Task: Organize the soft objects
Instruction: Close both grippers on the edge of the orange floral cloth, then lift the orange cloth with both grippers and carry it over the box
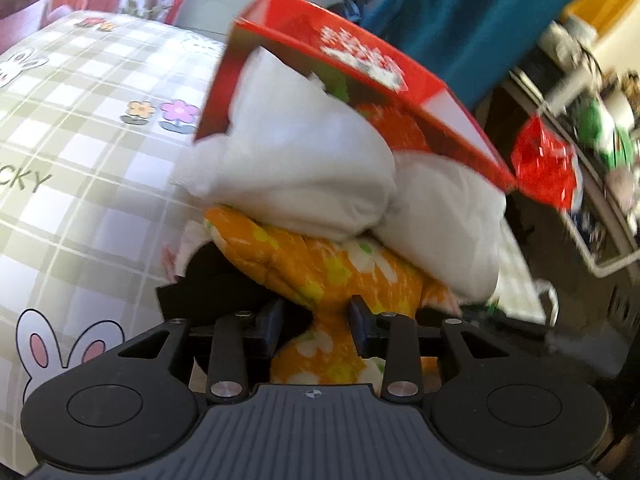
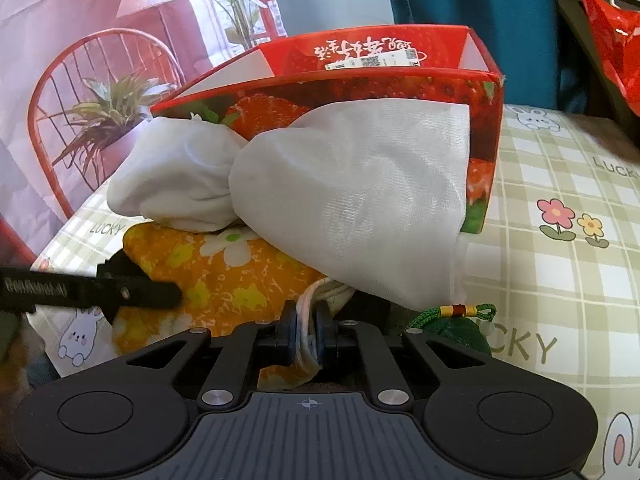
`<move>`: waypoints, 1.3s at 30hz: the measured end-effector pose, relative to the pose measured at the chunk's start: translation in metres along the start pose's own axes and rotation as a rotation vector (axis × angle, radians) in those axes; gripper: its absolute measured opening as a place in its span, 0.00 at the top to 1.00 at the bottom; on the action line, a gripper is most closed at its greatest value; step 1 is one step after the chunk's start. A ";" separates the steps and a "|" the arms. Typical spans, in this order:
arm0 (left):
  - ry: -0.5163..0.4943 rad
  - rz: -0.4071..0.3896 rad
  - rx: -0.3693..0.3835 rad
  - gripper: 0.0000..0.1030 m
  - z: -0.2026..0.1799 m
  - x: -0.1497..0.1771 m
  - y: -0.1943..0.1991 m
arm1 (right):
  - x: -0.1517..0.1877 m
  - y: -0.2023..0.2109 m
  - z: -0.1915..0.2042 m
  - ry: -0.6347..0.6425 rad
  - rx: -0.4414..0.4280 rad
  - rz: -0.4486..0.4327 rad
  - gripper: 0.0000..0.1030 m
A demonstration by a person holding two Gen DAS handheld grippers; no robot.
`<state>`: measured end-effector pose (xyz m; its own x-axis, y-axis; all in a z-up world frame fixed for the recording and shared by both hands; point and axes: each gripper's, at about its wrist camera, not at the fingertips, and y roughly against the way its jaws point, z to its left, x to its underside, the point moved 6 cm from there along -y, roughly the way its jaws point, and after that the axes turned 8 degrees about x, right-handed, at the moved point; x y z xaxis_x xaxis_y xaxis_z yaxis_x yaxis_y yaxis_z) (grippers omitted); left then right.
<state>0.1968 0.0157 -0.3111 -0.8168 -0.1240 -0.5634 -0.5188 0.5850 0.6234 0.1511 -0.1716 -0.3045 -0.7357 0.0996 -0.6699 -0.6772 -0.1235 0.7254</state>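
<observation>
Orange floral cloth bundle (image 1: pixel 320 268) on checked tablecloth (image 1: pixel 80 140), left gripper (image 1: pixel 316 320) pinching its neck. White sack (image 2: pixel 352 208) flopped on top, spilling from tipped red strawberry box (image 2: pixel 360 64). Right gripper (image 2: pixel 306 332) clamped tight on white cord/fabric edge (image 2: pixel 306 320). Green pouch (image 2: pixel 452 328) just beside.

Center frame, the white bundle (image 2: pixel 352 200) is thin woven cloth, matt, with a fine visible weave. Under it, the orange flowered pouch (image 2: pixel 224 276) is soft printed fabric, slightly crinkled. The strawberry box (image 2: pixel 400 84) above looks like glossy printed cardboard. The checked tablecloth (image 2: pixel 560 264) at right is smooth with a faint sheen. At bottom, the right gripper (image 2: pixel 307 334) is matt black plastic with small shiny metal pins; its base is ribbed.
</observation>
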 end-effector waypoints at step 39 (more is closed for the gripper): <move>-0.055 -0.052 -0.116 0.80 -0.004 -0.034 0.004 | 0.000 0.005 -0.004 -0.027 -0.038 -0.011 0.92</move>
<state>0.2212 0.0187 -0.2875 -0.7744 -0.1056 -0.6238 -0.5886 0.4820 0.6490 0.1478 -0.1758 -0.3016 -0.7285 0.1280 -0.6730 -0.6848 -0.1594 0.7110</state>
